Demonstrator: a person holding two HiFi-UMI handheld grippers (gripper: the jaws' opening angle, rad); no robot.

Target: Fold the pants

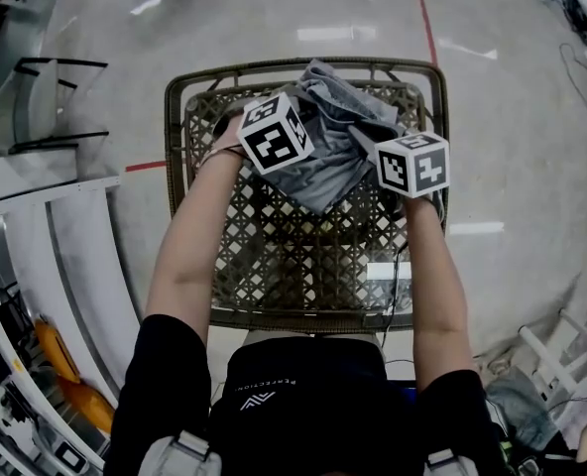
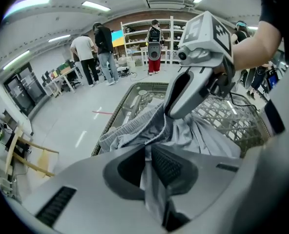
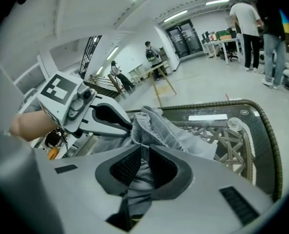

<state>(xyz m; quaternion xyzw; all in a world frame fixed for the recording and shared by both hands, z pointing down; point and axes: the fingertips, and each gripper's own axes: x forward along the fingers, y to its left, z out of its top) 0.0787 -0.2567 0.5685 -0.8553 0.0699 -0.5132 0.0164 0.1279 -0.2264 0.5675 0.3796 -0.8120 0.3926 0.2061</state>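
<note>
L claw & R claw clamp pants (legs unclear).

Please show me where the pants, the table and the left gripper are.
pants (image 1: 329,170), head view, middle of the grey cloth.
table (image 1: 293,261), head view, bare woven top.
left gripper (image 2: 148,150), left gripper view, between its jaws, which pinch the pants.

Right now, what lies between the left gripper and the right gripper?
A bunched stretch of the grey pants, pinched by the left gripper and the right gripper; the head view shows it.
</note>
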